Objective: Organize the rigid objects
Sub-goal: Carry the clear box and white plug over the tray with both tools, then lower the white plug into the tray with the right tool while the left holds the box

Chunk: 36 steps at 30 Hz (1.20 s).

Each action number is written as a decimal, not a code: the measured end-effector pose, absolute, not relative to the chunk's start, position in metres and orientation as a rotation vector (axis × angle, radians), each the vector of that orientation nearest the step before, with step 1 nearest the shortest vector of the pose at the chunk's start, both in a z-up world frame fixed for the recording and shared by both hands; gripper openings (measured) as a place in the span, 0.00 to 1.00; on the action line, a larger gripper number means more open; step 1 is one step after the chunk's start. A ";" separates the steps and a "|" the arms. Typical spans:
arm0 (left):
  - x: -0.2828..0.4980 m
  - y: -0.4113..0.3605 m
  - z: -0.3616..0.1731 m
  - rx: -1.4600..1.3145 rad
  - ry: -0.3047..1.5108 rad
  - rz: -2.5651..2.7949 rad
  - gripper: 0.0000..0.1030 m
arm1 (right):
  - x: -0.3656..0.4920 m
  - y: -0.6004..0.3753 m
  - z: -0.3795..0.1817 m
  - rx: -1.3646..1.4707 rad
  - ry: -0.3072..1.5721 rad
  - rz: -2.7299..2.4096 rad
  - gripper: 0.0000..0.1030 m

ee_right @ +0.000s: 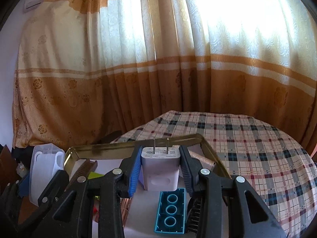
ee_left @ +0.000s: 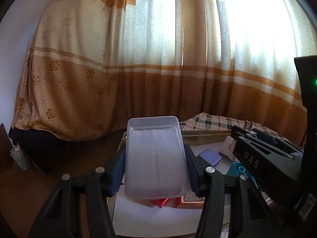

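Left gripper (ee_left: 155, 170) clamps clear box (ee_left: 155, 156); right gripper (ee_right: 160, 170) clamps charger (ee_right: 160, 170) (above tray rim (ee_right: 103, 148)).

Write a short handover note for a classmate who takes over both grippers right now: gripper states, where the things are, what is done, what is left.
Left gripper: shut on the clear tub, held above the tray.
Right gripper: shut on the white charger, prongs pointing away, above the tray.
In the tray: a teal brick lying studs-down, a purple block and a red thing under the tub.
Done: both items lifted.
Left: set them down; the rest is probably still to sort.
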<state>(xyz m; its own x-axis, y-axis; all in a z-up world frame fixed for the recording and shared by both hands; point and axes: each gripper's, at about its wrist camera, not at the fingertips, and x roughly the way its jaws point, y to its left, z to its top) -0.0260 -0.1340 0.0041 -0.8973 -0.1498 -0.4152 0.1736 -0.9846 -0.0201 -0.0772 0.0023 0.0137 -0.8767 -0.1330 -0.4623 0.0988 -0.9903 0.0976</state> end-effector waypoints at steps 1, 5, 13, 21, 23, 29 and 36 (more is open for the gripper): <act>-0.027 -0.134 0.003 0.644 0.086 -2.906 0.53 | -0.079 0.002 0.012 0.744 -0.105 -2.925 0.40; -0.029 -0.136 -0.003 0.701 0.104 -2.907 0.53 | -0.083 0.000 0.008 0.785 -0.104 -2.913 0.40; -0.036 -0.140 -0.009 0.772 0.140 -2.884 0.53 | -0.089 -0.008 0.006 0.808 -0.047 -2.898 0.39; -0.039 -0.138 -0.011 0.794 0.126 -2.876 0.53 | -0.091 -0.020 0.005 0.808 0.016 -2.858 0.40; -0.039 -0.138 -0.011 0.800 0.127 -2.875 0.53 | -0.093 -0.023 0.005 0.813 0.028 -2.851 0.40; -0.041 -0.141 -0.012 0.825 0.142 -2.870 0.53 | -0.107 -0.025 0.001 0.868 0.035 -2.830 0.39; -0.044 -0.140 -0.014 0.854 0.127 -2.861 0.53 | -0.122 -0.026 -0.014 1.058 -0.043 -2.706 0.40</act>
<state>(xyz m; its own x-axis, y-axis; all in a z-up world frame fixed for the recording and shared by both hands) -0.0440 -0.1403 -0.0142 -0.8260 -0.1216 -0.5504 0.1700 -0.9847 -0.0376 -0.1219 -0.0261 -0.0138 -0.7110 -0.2278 -0.6653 0.2065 -0.9720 0.1122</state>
